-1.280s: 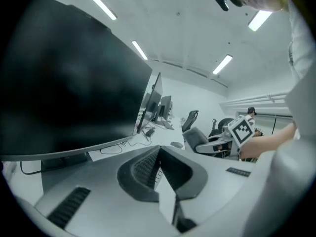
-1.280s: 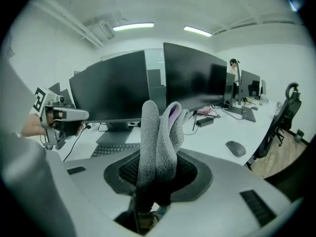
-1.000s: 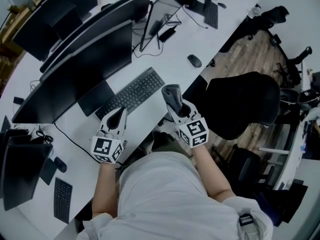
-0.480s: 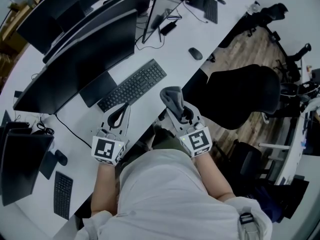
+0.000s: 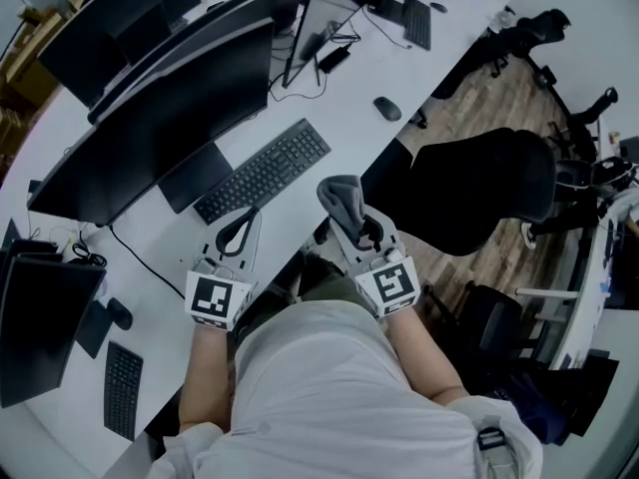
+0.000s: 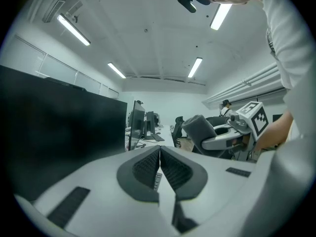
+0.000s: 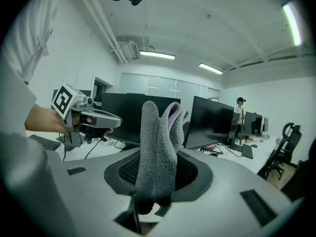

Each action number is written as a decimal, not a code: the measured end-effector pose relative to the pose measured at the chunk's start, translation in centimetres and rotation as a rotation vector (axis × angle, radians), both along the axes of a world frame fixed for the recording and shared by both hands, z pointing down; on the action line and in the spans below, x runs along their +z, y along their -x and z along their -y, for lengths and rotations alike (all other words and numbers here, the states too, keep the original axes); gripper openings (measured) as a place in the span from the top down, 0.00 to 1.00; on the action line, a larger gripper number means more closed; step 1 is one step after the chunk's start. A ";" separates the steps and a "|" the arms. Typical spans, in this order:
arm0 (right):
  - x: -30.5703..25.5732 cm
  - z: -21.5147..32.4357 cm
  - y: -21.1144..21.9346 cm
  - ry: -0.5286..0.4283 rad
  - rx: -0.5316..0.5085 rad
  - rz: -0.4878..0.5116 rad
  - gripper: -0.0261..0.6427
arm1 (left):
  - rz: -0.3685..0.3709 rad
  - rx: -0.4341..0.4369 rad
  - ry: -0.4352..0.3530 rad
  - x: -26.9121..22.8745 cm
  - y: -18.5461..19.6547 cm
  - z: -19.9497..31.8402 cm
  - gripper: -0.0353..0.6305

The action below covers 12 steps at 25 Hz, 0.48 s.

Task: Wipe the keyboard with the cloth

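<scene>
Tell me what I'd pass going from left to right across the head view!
small keyboard → left gripper → gray cloth in the right gripper → mouse → black office chair. The big keyboard overlaps the left gripper, so it's left out.

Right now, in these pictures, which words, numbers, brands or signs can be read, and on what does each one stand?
No readable words, numbers or brands.
The keyboard: key legends too small to read.
The marker cube on the left gripper: black-and-white square pattern, no letters.
The cube on the right gripper: same kind of pattern.
The monitors: dark.
The cloth: no print shows.
</scene>
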State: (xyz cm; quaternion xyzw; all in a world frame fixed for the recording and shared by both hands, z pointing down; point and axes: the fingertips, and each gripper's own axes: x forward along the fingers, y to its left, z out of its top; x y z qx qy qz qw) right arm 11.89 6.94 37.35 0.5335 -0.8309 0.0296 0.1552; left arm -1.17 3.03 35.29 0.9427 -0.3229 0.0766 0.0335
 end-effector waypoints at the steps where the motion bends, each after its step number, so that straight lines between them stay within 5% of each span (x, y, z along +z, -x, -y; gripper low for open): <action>1: -0.1 -0.1 0.0 -0.007 0.001 -0.001 0.76 | 0.003 -0.001 -0.002 0.0 0.0 0.0 0.95; 12: 0.1 -0.6 -0.6 0.003 0.018 0.016 0.76 | 0.015 -0.003 -0.001 0.3 0.0 -0.8 0.95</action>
